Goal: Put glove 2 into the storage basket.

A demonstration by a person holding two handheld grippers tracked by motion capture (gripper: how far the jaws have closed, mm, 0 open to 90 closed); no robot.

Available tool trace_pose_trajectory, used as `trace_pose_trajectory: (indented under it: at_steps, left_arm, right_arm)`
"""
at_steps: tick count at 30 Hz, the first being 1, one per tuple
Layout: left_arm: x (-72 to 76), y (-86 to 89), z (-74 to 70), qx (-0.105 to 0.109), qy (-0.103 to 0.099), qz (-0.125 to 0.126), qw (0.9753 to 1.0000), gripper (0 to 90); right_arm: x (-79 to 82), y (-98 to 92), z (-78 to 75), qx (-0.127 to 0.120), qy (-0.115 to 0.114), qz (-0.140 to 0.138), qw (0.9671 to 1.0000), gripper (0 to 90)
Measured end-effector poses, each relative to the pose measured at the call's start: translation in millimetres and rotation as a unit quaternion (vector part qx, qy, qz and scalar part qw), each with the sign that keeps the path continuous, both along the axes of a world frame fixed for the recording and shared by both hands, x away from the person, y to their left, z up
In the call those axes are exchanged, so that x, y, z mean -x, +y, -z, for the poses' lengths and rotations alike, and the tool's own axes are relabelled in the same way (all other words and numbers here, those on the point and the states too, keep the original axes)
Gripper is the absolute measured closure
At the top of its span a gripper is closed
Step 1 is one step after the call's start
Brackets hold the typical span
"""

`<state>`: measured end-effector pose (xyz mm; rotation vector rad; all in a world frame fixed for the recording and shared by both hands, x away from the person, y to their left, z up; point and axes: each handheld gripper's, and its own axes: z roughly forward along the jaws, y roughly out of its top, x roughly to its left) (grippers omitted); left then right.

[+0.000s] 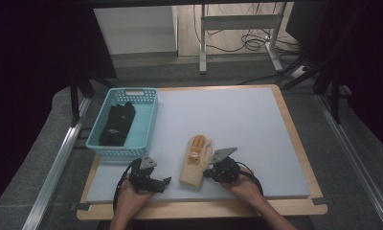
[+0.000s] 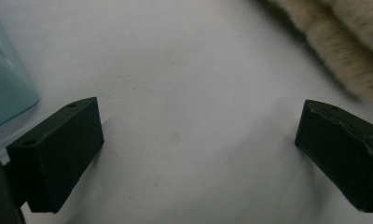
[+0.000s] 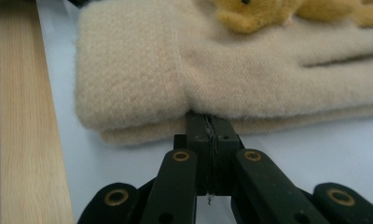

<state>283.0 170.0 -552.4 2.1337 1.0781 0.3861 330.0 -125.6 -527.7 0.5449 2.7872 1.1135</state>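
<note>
A beige fleece glove (image 1: 195, 165) with a yellow plush patch (image 1: 197, 146) on top lies on the white mat (image 1: 228, 115) near the front. My right gripper (image 1: 207, 173) is at the glove's right edge. In the right gripper view its jaws (image 3: 211, 119) are shut flat together, tips touching the lower edge of the glove (image 3: 175, 70), with no fabric seen between them. My left gripper (image 1: 164, 183) rests on the mat just left of the glove. It stands open (image 2: 198, 144) over bare mat, the glove (image 2: 348, 46) showing at upper right.
A light blue basket (image 1: 103, 146) holding black gloves (image 1: 118, 124) sits at the mat's left side; its corner (image 2: 7, 88) lies close to my left gripper. The table's wooden rim (image 3: 21, 116) runs along the front edge. The far and right parts of the mat are bare.
</note>
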Motion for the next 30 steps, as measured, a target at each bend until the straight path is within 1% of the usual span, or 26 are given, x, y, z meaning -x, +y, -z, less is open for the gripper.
trace_pose_trajectory:
  at_steps: [4,5,7,8,12,14,17,19,23,25,27,30]
  left_arm:
    - [1.0,3.0,-0.3,-0.001,-0.001,0.004,1.0,2.4]
    - [0.7,4.1,-0.1,-0.006,0.001,-0.006,1.0,1.0]
    - [0.2,9.4,0.2,-0.004,0.001,-0.028,0.9996,0.0]
    - [0.1,12.0,0.5,-0.002,0.003,-0.033,0.9994,0.0]
    - [0.9,13.6,0.8,-0.002,0.0,-0.032,0.9995,0.9]
    - [1.0,13.8,1.0,-0.002,0.0,-0.032,0.9995,0.9]
    - [0.8,14.8,1.4,0.0,0.0,-0.029,0.9996,1.1]
    - [1.9,15.2,2.0,0.003,-0.003,-0.031,0.9995,1.3]
    - [3.8,15.2,3.2,0.007,-0.01,-0.034,0.9994,1.7]
    - [4.5,15.1,3.7,0.008,-0.012,-0.036,0.9993,1.7]
    - [5.0,15.0,4.1,0.009,-0.014,-0.037,0.9992,1.7]
    - [5.1,14.3,4.4,0.013,-0.015,-0.041,0.999,1.7]
  right_arm:
    - [-1.7,10.8,0.9,-0.001,-0.002,0.001,1.0,87.4]
    - [-2.4,12.9,1.2,-0.002,-0.004,0.0,1.0,87.3]
    - [-3.6,17.1,1.7,-0.003,-0.004,0.003,1.0,87.1]
    - [-4.2,19.3,2.1,-0.005,-0.004,0.003,1.0,86.9]
    - [-7.2,27.4,3.8,-0.01,-0.01,0.005,0.9999,85.8]
    - [-8.5,29.5,4.3,-0.013,-0.01,0.005,0.9999,85.4]
    - [-7.0,29.3,2.8,-0.007,-0.012,0.004,0.9999,82.0]
    - [-4.0,25.6,-1.1,0.0,-0.025,0.007,0.9997,80.6]
    - [-3.4,12.5,-10.2,-0.007,-0.034,0.017,0.9992,75.5]
    - [-5.0,3.3,-13.8,-0.006,-0.038,0.025,0.9989,69.5]
    - [-7.9,-6.7,-15.6,-0.002,-0.034,0.032,0.9989,63.0]
    - [-11.7,-26.2,-18.3,0.0,-0.041,0.058,0.9975,53.2]
